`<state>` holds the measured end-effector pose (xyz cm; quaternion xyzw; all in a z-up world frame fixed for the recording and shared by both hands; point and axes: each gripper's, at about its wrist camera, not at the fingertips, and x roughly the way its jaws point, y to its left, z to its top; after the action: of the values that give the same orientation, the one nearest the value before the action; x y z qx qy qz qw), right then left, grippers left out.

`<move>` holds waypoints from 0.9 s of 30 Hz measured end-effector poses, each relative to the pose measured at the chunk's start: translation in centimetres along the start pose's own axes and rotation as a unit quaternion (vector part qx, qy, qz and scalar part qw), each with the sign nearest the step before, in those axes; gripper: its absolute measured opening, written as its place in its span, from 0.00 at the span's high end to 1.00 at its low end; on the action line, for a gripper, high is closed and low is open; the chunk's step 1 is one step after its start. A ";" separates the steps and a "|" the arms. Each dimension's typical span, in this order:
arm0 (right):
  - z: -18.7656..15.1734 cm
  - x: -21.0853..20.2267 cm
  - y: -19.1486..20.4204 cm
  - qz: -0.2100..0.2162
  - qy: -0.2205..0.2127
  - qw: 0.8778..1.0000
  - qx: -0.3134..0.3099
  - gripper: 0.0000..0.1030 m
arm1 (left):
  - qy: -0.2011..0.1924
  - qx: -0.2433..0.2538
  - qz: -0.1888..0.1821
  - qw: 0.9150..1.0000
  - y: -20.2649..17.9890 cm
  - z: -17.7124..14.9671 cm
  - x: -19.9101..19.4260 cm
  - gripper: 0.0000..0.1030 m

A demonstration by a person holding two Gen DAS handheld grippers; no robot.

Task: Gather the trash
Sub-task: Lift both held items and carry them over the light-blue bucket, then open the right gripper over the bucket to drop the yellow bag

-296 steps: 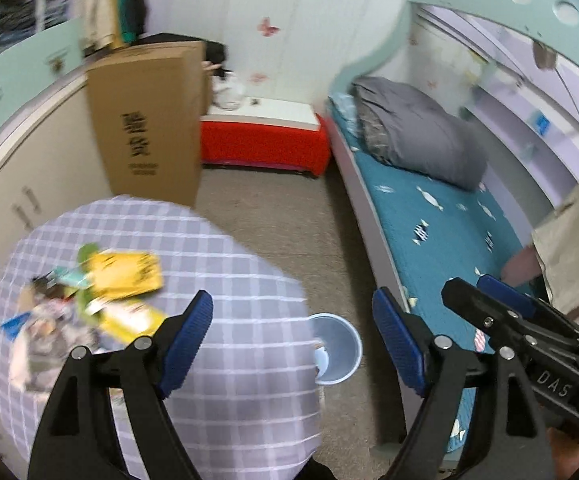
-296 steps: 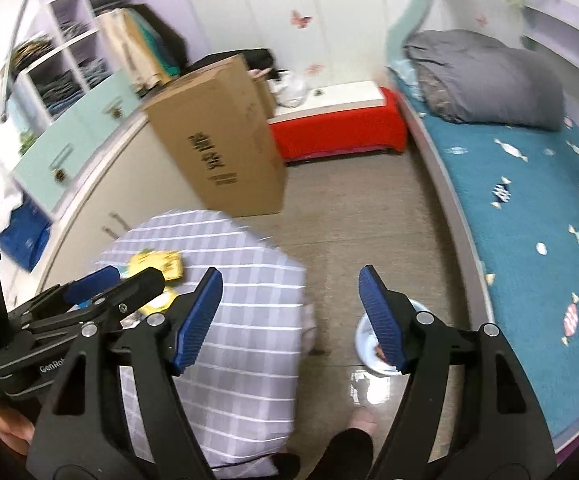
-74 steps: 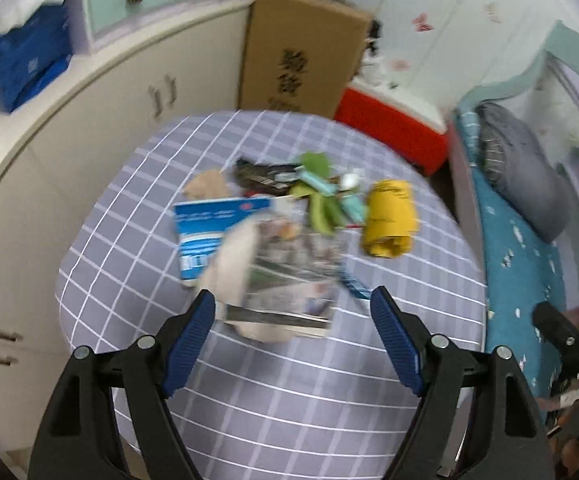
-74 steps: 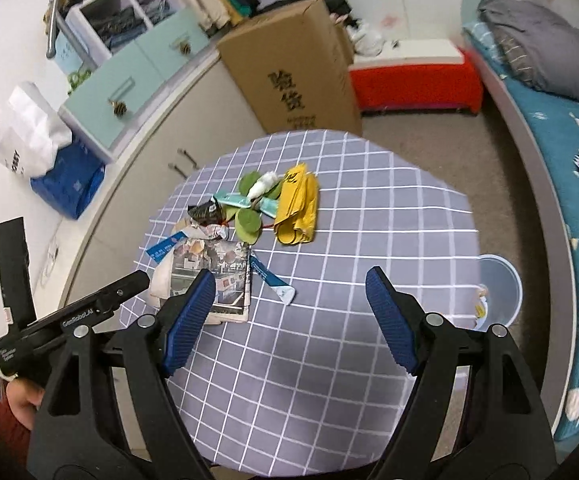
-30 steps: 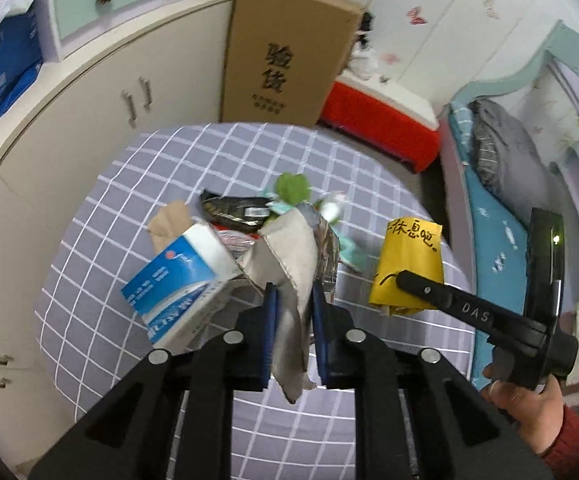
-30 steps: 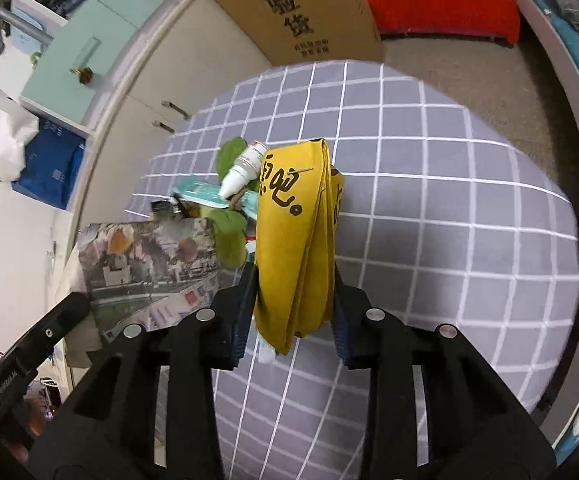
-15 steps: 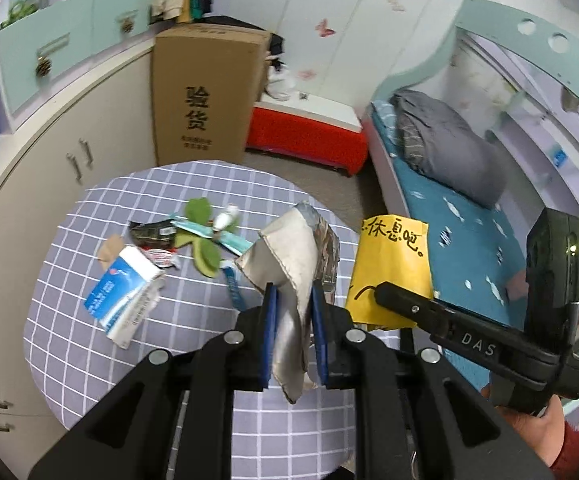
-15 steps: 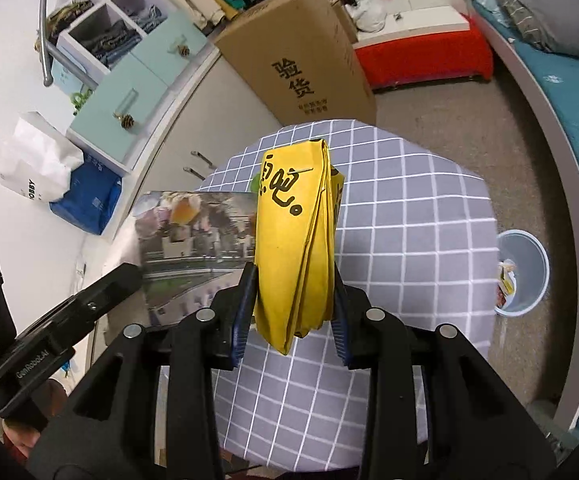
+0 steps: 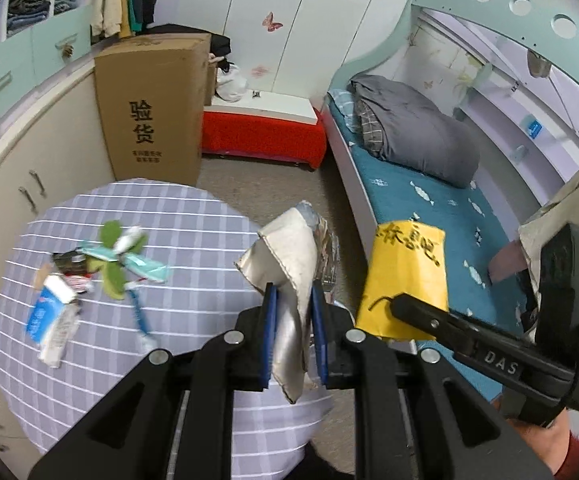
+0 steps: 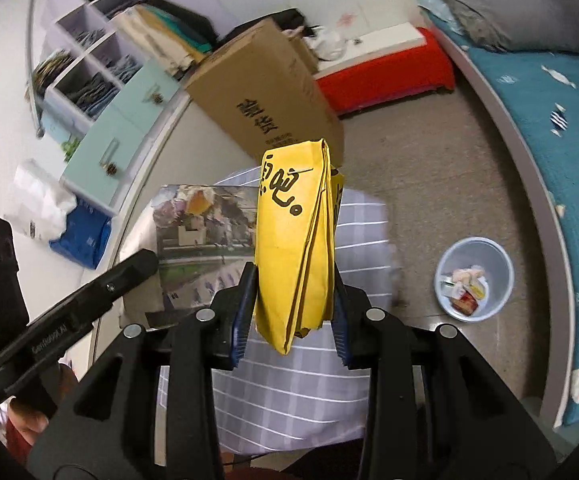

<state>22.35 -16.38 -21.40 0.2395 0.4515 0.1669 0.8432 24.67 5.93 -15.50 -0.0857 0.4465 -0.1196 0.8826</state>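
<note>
Left gripper clamped tight on folded newspaper, blue pads pinching the grey-white fold, printed side facing away; same newspaper seen from right wrist view at 9 o'clock of the yellow bundle, photo print visible. Held up off the table, over its edge at 3 o'clock.

Right gripper closed narrow on folded yellow paper bag, black handwritten characters on the face, bag standing upright between the pads. In left wrist view, bag at 3 o'clock of the newspaper, apart from it, with right gripper's black body running off toward 4 o'clock.

Round table with purple checked cloth below. Leftover trash cluster on cloth at 9 o'clock of left gripper: green leaf bits, teal wrapper, blue-white carton, dark wrapper, blurred.

Light blue bin on the floor at 3 o'clock of right gripper, well apart from the bag, scraps inside, between table and bed.

Cardboard box at 11 o'clock, red bench at 12 o'clock.
</note>
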 end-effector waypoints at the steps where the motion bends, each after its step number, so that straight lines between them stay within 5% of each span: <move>1: 0.7 -0.7 -1.3 -0.005 -0.001 1.000 0.002 0.67 | 0.001 -0.002 -0.005 1.000 -1.2 0.4 0.8 0.85; 14: 6.2 -3.9 -12.9 -0.048 -0.008 0.999 0.015 0.65 | 0.035 0.015 -0.010 0.999 -11.4 3.5 10.4 0.85; 16: 6.9 -3.8 -14.1 -0.050 -0.012 0.998 0.020 0.58 | 0.038 0.019 -0.005 0.999 -12.5 4.0 11.2 0.85; 18: 7.3 -3.4 -14.9 -0.051 -0.013 0.998 0.020 0.34 | 0.040 0.024 0.003 0.999 -13.1 4.4 11.8 0.85; 27: 8.2 -2.9 -17.9 -0.069 -0.011 0.997 0.034 0.33 | 0.062 0.034 0.014 0.997 -14.8 4.6 14.0 0.85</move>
<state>28.91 -34.70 -25.42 0.2380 0.4626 0.0904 0.8492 34.44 -12.09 -19.71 -0.0415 0.4976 -0.1278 0.8570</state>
